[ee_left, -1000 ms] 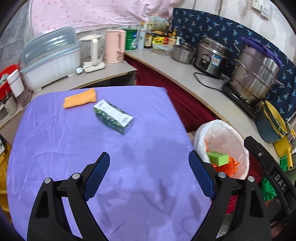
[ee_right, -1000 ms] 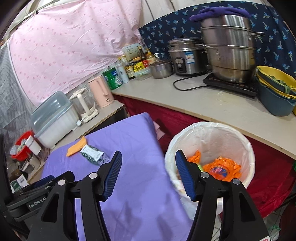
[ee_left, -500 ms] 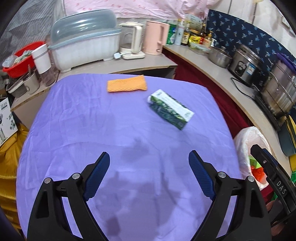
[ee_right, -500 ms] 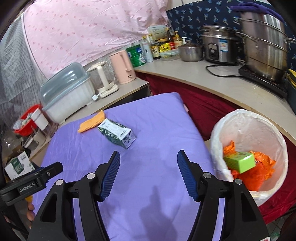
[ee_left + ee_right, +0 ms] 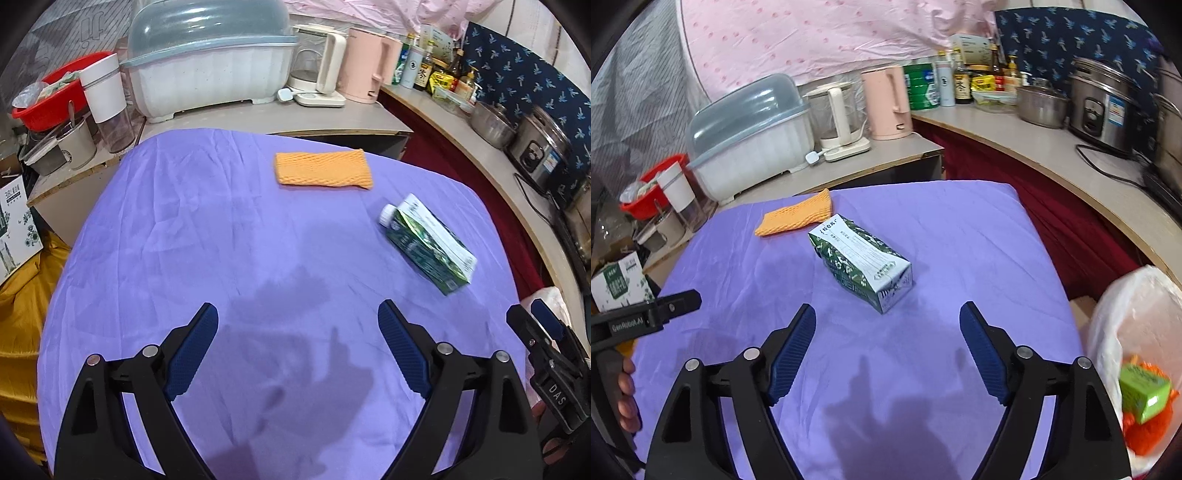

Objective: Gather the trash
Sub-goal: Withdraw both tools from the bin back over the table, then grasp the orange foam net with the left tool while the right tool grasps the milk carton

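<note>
A green and white carton (image 5: pixel 862 264) lies on its side on the purple cloth (image 5: pixel 960 229), also seen as the carton (image 5: pixel 428 243) from the left. Behind it lies an orange foam net (image 5: pixel 323 170), the same net (image 5: pixel 796 218) in the right wrist view. My right gripper (image 5: pixel 886 314) hovers just short of the carton, its jaws opening with nothing between them. My left gripper (image 5: pixel 297 314) stands open over bare cloth, the carton off to its right. A white-lined trash bin (image 5: pixel 1126 321) at the table's right holds a green box (image 5: pixel 1143 387) and orange netting.
A counter behind carries a covered dish rack (image 5: pixel 210 55), a glass kettle (image 5: pixel 317 70), a pink kettle (image 5: pixel 888 105), bottles, pots and a rice cooker (image 5: pixel 1104 107). A red basin (image 5: pixel 55 99) and cups stand at the left. A yellow bag (image 5: pixel 22 295) lies beside the table.
Both grippers swung left from the trash bin to over the table and lowered toward the cloth. The right jaws have spread wider. The carton and the net have not moved.
</note>
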A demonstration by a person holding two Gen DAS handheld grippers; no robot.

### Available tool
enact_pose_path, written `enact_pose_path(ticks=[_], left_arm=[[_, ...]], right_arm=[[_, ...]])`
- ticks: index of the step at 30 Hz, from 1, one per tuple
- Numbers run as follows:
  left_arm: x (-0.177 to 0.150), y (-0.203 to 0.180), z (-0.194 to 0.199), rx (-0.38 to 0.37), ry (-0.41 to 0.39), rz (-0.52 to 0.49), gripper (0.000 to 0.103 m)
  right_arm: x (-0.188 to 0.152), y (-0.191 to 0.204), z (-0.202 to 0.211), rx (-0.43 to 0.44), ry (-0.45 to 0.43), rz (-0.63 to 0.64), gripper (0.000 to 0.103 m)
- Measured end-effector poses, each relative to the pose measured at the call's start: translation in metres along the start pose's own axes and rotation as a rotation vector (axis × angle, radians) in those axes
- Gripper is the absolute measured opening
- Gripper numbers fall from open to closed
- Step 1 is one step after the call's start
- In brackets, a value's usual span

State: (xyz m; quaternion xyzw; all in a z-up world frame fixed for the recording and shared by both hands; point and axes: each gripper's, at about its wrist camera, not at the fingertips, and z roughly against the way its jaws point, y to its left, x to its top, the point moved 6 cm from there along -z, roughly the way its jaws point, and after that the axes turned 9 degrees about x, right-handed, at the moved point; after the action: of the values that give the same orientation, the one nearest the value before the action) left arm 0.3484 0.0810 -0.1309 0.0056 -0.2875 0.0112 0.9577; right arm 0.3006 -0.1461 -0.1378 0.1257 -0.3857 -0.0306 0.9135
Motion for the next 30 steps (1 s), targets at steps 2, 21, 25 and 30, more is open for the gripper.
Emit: enact_pose_path(ticks=[2, 21, 25, 30], left_arm=[[0.008, 0.004, -0.01, 0.007, 0.003, 0.004, 0.084], [0.069, 0.0, -0.091, -0.019, 0.016, 0.007, 0.088], [0.085, -0.003, -0.105, -0.031, 0.012, 0.014, 0.088], [0.102, -0.012, -0.122, -0.034, -0.002, 0.019, 0.088]], right_arm=[[0.004, -0.001, -0.018, 0.006, 0.011, 0.03, 0.081], [0.022, 0.004, -0.115, 0.186, 0.138, 0.214, 0.063], [0.02, 0.003, -0.113, 0.181, 0.138, 0.173, 0.058], [0.017, -0.011, -0.098, 0.156, 0.111, 0.043, 0.055]])
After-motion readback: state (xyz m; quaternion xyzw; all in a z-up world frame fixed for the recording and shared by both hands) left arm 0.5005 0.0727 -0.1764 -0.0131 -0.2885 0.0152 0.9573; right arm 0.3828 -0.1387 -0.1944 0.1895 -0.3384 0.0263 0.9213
